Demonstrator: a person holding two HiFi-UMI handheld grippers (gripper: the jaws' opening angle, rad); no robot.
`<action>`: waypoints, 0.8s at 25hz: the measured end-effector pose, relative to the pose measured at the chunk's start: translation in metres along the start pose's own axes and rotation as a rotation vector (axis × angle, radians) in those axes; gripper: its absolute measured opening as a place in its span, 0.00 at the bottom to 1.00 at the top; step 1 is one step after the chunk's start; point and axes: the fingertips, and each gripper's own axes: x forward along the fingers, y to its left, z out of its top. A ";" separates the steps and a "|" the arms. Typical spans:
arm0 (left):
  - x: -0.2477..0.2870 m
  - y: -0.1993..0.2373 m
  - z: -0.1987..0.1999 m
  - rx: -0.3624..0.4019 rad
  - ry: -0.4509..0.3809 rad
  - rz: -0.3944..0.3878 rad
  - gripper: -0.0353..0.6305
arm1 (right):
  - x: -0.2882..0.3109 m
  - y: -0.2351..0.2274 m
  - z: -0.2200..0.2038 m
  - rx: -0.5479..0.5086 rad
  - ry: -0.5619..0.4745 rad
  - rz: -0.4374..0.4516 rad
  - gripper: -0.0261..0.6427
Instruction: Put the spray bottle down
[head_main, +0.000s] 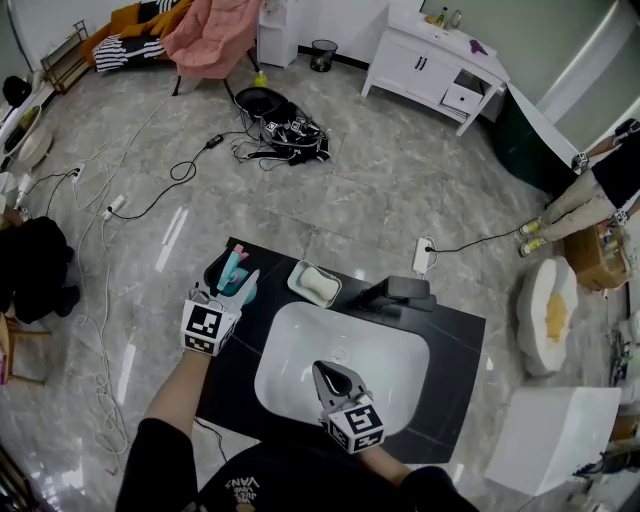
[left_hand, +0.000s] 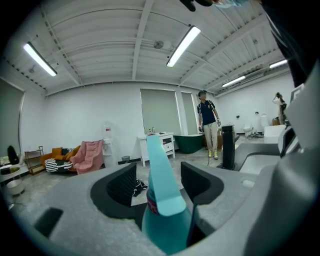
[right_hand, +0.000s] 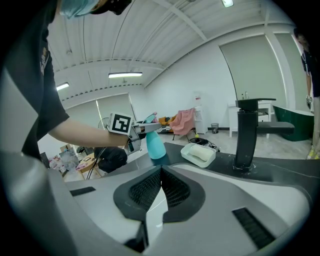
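Observation:
The teal spray bottle (head_main: 238, 275) stands upright on the black counter (head_main: 450, 340), at its far left corner. My left gripper (head_main: 228, 290) is around the bottle's neck. In the left gripper view the bottle (left_hand: 162, 200) rises between the two jaws with a gap on each side, so the left gripper (left_hand: 160, 182) is open. The right gripper view shows the bottle (right_hand: 156, 145) resting on the counter under the left gripper (right_hand: 137, 131). My right gripper (head_main: 333, 378) hangs over the white sink (head_main: 300, 340); its jaws (right_hand: 161, 175) meet with nothing between them.
A white soap dish (head_main: 314, 283) with a bar of soap sits to the right of the bottle. The black faucet (head_main: 395, 293) stands behind the sink. Cables and bags lie on the floor beyond the counter, and a person (head_main: 590, 190) stands at the far right.

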 end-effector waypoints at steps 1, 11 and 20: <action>-0.001 0.000 0.000 -0.009 -0.005 -0.001 0.48 | -0.001 0.001 0.000 -0.001 0.001 -0.002 0.04; -0.017 -0.008 0.001 -0.050 0.005 -0.013 0.59 | -0.011 0.012 0.006 -0.019 -0.017 0.005 0.04; -0.059 -0.016 -0.002 -0.085 0.009 0.020 0.59 | -0.027 0.030 0.008 -0.042 -0.040 0.010 0.04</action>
